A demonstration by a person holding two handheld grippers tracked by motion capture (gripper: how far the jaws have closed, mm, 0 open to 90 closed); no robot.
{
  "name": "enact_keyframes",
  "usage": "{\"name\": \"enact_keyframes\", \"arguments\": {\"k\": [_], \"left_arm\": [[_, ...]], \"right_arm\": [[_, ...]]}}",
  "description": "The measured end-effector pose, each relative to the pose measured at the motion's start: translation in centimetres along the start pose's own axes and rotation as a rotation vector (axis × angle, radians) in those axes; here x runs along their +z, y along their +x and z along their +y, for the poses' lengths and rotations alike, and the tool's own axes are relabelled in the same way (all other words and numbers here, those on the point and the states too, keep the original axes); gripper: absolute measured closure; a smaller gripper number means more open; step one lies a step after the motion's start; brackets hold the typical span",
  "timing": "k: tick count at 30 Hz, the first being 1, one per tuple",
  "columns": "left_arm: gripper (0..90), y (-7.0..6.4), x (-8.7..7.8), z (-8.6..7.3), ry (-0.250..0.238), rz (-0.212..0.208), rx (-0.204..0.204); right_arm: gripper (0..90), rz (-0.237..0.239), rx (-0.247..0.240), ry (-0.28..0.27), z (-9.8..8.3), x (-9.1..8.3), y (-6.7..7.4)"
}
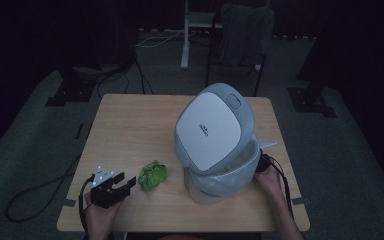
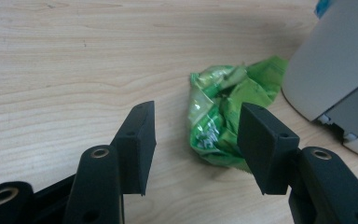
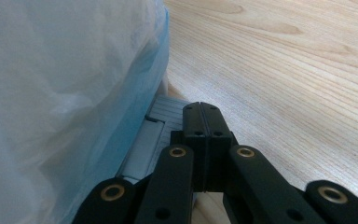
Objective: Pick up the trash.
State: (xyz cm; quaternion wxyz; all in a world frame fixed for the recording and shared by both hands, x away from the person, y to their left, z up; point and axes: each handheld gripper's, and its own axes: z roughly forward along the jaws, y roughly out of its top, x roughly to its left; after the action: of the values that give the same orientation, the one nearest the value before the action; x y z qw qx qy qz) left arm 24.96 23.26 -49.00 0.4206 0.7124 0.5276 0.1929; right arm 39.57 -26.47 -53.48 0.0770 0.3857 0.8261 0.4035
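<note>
On the light wooden bench (image 1: 130, 125) lies a crumpled green plastic wrapper (image 1: 152, 174), near the front edge and just to the left of a grey and white plastic bin (image 1: 215, 187). The wrapper rests flat on the wood and does not touch the bin in the high view; in the left gripper view it (image 2: 223, 116) sits close to the bin's grey wall (image 2: 335, 60), with a narrow strip of wood between them.

The left hand-held gripper (image 1: 125, 186) is held low over the bench, just beside the wrapper on its left side. Its two black jaws are spread wide. In the left gripper view (image 2: 196, 144) the wrapper lies beyond and partly behind the right jaw, and the pads do not press on it.

The bin's white lid with grey rim (image 1: 212, 127) stands tilted up, so the opening is uncovered. A thin whitish plastic liner bag (image 1: 230, 175) is folded over the rim.

The right hand-held gripper (image 1: 263, 164) is at the right side of the bin, against its rim. In the right gripper view (image 3: 207, 116) its jaws are pressed together, with nothing between them, and their tips rest over a grey ribbed part (image 3: 165, 114) low on the bin, next to the liner bag (image 3: 51, 93).
</note>
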Motion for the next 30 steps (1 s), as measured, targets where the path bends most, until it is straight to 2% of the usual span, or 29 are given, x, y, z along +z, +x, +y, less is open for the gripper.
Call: {"name": "enact_keyframes", "arguments": {"k": [1, 2, 9, 13, 16, 20, 26, 30], "left_arm": [[47.5, 0.0, 0.0, 0.0, 0.000, 0.000, 0.000], [47.3, -1.0, -0.1, -0.7, 0.001, 0.027, 0.014], [45.1, -2.7, -0.3, -1.2, 0.006, 0.072, 0.067], [44.0, -3.7, -0.2, -1.6, 0.013, 0.066, 0.081], [43.3, -4.4, 0.3, -2.1, 0.029, 0.085, 0.103], [42.8, -4.8, 1.2, -2.5, 0.038, 0.111, 0.095], [43.2, -4.6, 2.5, -2.4, 0.056, 0.130, 0.079], [47.4, -4.3, 3.0, -2.2, 0.070, 0.144, 0.064]], "right_arm": [[90.0, 0.000, 0.000, 0.000, 0.0, 0.0, 0.0], [90.0, 0.001, -0.003, 0.000, 0.0, 0.0, 0.0], [90.0, 0.006, -0.005, -0.002, 0.0, 0.0, -0.1], [90.0, 0.003, -0.006, -0.001, 0.0, 0.0, 0.0], [90.0, 0.005, -0.005, -0.003, 0.0, 0.0, -0.1], [90.0, 0.004, -0.003, -0.003, 0.0, 0.0, -0.1], [90.0, 0.006, -0.006, -0.003, 0.0, 0.0, -0.1], [90.0, 0.006, -0.005, -0.004, 0.0, 0.0, -0.1]]}}
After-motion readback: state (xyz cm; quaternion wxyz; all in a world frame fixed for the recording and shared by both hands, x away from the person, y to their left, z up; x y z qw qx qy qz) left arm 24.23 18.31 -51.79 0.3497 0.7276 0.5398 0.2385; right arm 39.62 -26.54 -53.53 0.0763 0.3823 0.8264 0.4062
